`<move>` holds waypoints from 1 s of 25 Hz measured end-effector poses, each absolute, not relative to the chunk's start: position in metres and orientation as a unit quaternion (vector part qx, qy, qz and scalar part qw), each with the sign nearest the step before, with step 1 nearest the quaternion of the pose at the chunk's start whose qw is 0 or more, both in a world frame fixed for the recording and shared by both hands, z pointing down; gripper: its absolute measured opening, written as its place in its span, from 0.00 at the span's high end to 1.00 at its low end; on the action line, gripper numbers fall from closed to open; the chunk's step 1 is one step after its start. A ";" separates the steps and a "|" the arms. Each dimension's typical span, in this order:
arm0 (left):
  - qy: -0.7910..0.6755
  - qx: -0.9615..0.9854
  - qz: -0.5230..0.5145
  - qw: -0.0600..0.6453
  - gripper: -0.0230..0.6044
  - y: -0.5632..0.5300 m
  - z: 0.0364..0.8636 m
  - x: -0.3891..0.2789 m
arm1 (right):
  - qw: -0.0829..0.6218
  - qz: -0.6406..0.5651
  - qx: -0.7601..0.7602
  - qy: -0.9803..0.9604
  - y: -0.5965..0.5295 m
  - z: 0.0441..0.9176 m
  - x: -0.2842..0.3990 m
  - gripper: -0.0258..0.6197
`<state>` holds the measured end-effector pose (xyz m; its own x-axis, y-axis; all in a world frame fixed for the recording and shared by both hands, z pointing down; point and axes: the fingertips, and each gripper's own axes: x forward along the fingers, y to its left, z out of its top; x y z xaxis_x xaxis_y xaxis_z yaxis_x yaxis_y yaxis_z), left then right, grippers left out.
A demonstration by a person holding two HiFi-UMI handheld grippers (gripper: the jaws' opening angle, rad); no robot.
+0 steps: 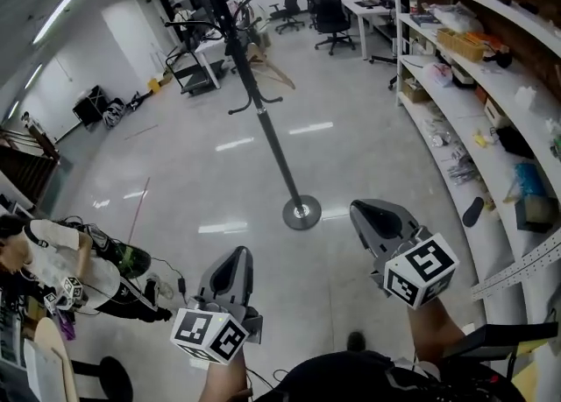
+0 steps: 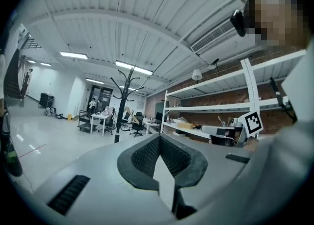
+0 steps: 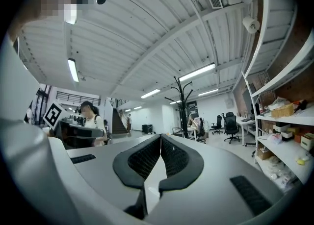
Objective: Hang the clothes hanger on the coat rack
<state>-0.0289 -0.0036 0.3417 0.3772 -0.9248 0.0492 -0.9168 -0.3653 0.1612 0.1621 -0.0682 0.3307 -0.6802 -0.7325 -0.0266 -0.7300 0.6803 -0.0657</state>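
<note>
Both tongs are low in the head view, well short of the coat rack [image 1: 273,144], whose pole rises from its round base at mid-frame toward the top. The left gripper [image 1: 237,260] sits at lower centre-left and the right gripper [image 1: 366,214] at lower centre-right. Each gripper view shows the ribbed pads brought together at the tips with nothing between them, so neither holds anything. The hanger [image 1: 270,69], a pale wooden one, is near the upper centre of the head view, dangling beside the pole from what looks like one of the rack's lower hooks. The exact hook it rides on is too small to make out. The left gripper view shows it as a light shape just right of the dark pole [image 2: 119,116], far off above the jaws. In the right gripper view the rack [image 3: 183,105] stands right of centre, equally distant. Shelves [image 1: 456,116] line the right edge, and a seated person [image 1: 61,262] is at the lower left. Judged from this, the hanging step looks done, with the hanger on the rack and both tools free and away from it. No second hanger shows near the grippers. If any move remains, it would call for walking up to the rack and checking that the hook sits fully over the arm.
</note>
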 end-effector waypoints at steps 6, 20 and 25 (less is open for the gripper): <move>-0.536 0.841 -0.037 0.061 0.98 0.084 0.344 -0.044 | 0.026 -0.012 -0.419 0.908 0.016 0.325 0.143 0.95; -0.521 0.846 -0.036 0.107 0.98 0.275 0.377 -0.063 | -0.006 -0.030 -0.421 0.906 0.220 0.355 0.124 0.95; -0.548 0.830 -0.030 0.102 0.98 0.305 0.370 -0.020 | -0.012 -0.029 -0.396 0.918 0.248 0.358 0.173 0.95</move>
<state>-0.0196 0.3051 0.3704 0.3972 -0.9156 0.0618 -0.9033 -0.3781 0.2028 0.1725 0.2480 0.3584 -0.6865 -0.7257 0.0453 -0.7271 0.6852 -0.0433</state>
